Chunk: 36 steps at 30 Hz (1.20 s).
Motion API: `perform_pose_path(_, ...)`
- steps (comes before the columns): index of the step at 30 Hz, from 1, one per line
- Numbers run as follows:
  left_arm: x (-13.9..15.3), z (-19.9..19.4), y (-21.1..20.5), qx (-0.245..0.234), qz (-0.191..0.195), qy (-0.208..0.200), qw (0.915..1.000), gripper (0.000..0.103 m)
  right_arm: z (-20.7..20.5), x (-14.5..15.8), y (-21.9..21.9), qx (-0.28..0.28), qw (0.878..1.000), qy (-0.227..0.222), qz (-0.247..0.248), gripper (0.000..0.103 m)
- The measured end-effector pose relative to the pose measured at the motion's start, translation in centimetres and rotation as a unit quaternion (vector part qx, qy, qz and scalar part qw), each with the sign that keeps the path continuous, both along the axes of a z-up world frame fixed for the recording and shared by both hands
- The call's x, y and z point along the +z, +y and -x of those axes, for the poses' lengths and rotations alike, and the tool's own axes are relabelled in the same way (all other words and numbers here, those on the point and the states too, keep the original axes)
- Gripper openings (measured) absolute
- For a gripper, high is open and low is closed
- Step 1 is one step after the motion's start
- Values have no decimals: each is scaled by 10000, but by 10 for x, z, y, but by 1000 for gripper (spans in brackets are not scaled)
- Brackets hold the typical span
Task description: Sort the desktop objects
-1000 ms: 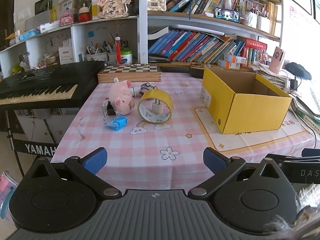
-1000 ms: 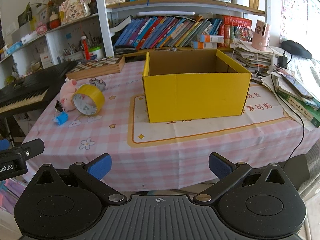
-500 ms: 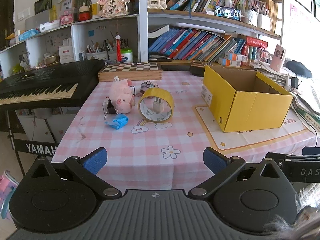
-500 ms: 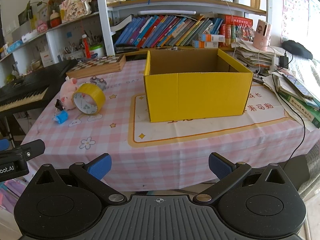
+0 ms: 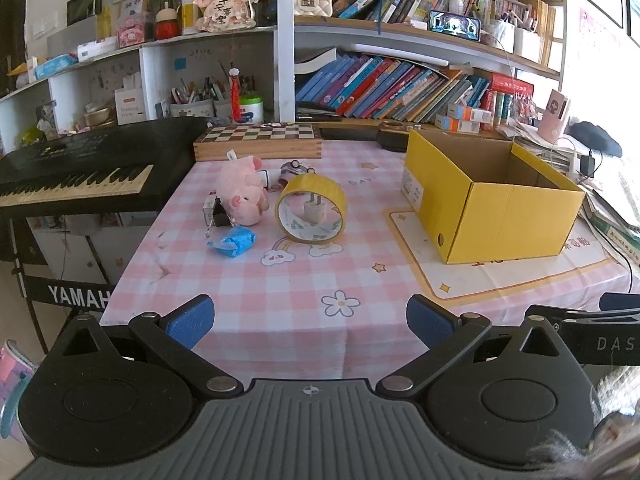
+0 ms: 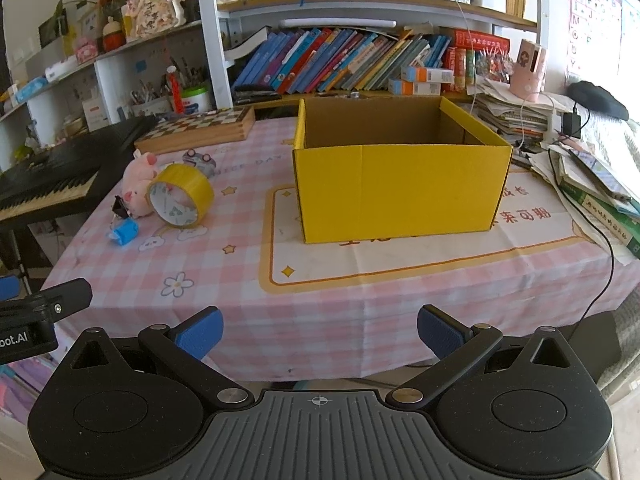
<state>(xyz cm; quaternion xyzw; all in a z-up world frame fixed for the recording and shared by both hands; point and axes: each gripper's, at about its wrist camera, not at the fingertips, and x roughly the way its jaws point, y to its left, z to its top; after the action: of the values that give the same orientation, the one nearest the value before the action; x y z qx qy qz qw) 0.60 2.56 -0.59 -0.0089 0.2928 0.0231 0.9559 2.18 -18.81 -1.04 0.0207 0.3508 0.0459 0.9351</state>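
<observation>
Both the left gripper [image 5: 310,318] and the right gripper [image 6: 319,330] hover at the near edge of the pink checked tablecloth [image 5: 280,280] with jaws spread wide and nothing between them. The open yellow cardboard box [image 6: 400,192] stands on the right. Well to its left cluster a yellow tape roll on edge [image 5: 311,213], a pink plush pig [image 5: 244,196], a black binder clip [image 5: 219,212] and a crumpled blue wrapper [image 5: 236,241].

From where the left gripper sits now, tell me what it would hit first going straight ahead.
Probably the roll of yellow tape, standing on edge with a white charger plug inside its ring. The open left gripper points across bare pink checked tablecloth toward it; height is hard to judge.
</observation>
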Motion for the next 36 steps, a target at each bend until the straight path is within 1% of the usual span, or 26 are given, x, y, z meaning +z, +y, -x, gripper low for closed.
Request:
perform_pose_path(6, -2, -2, 2, 44, -13, 99, 9999, 103, -1, 2, 4, 77, 10000, -17, 11, 103)
perform_pose_path(16, 2, -3, 9, -1, 77, 99, 9999, 103, -3, 7, 15, 393, 9992, -72, -37, 103)
perform_pose_path(29, 4, -2, 13, 111, 2, 27, 9999, 103, -8, 10, 29, 837, 9964, -112, -71, 103)
perform_pose_path(36, 0, -3, 19, 192, 5, 76, 9998, 103, -7, 9, 43, 1144, 9931, -237, 134, 103)
